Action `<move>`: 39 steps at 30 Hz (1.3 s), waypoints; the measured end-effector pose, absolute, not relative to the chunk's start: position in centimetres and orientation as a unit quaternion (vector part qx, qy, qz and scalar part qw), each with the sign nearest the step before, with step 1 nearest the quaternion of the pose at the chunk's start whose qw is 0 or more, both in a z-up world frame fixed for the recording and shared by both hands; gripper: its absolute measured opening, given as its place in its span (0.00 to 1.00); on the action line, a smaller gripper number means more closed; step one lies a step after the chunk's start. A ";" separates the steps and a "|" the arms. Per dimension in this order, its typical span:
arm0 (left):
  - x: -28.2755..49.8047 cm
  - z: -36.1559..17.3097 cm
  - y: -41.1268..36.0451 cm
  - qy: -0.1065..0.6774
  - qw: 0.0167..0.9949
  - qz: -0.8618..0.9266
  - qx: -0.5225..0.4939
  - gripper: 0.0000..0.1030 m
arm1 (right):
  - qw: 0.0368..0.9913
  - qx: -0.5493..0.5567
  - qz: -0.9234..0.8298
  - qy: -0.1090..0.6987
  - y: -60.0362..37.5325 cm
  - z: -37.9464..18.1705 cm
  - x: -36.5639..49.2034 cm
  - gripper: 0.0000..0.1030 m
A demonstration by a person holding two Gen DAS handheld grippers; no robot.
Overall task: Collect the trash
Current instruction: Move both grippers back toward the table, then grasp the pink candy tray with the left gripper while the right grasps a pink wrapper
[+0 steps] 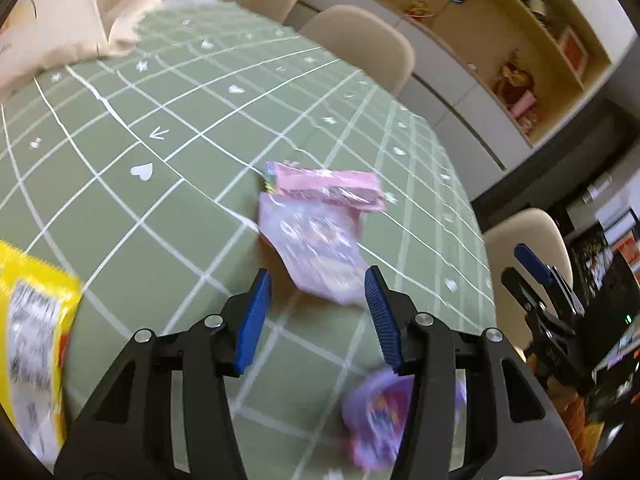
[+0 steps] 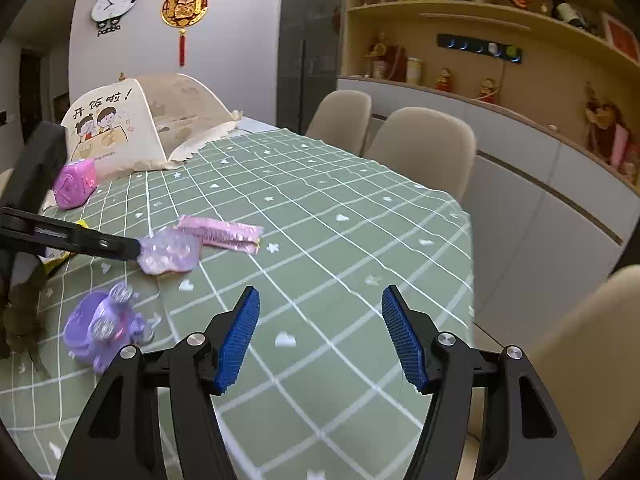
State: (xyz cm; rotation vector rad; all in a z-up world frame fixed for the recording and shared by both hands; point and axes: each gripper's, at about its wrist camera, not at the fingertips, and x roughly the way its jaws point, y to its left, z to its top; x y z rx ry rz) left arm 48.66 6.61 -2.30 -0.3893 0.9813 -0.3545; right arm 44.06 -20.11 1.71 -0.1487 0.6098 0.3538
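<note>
A crinkly pale purple plastic wrapper (image 1: 316, 248) lies on the green tablecloth with white grid lines (image 1: 160, 184), in the middle of the left wrist view. A flat pink plastic packet (image 1: 332, 186) lies just behind it, and the two touch. In the right wrist view the same purple wrapper (image 2: 170, 255) sits at the middle left, with the pink packet (image 2: 222, 234) beside it.

The left gripper (image 1: 316, 280) has its blue fingers (image 1: 252, 320) apart. The near end of the purple wrapper sits between the tips. The picture is blurry, so it is hard to say if the pads touch it. From the right wrist view, the black arm of the left gripper comes in from the left edge and its tip meets the wrapper.

A purple plastic toy (image 1: 376, 420) lies at the bottom of the left wrist view, partly behind a finger. It shows too at the lower left of the right wrist view (image 2: 106, 326). A yellow plastic bag (image 1: 32, 332) sits at the left edge.

The right gripper (image 2: 320, 300) has its blue fingers wide apart with nothing between them. Under it the cloth is bare. The table edge curves round at the right, with beige chairs (image 2: 420, 148) close to it.

A cream mesh food cover (image 2: 132, 128) stands at the far upper left. A small pink box (image 2: 76, 184) sits in front of it.
</note>
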 end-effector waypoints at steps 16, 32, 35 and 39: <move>42.7 -0.3 11.6 0.458 0.865 -0.165 -0.121 0.04 | 0.823 -0.233 0.391 0.340 -6.7 -1.2 54.4 0.58; 37.8 -0.9 14.4 0.456 0.855 -0.157 -0.192 0.39 | 0.842 -0.155 0.324 0.403 -9.9 0.4 50.1 0.10; 38.2 -1.2 13.8 0.456 0.856 -0.139 -0.202 0.40 | 0.873 -0.129 0.262 0.389 -12.1 2.0 47.2 0.10; 38.9 -1.7 12.5 0.457 0.860 -0.103 -0.203 0.40 | 0.896 -0.100 0.221 0.372 -14.3 3.5 42.7 0.10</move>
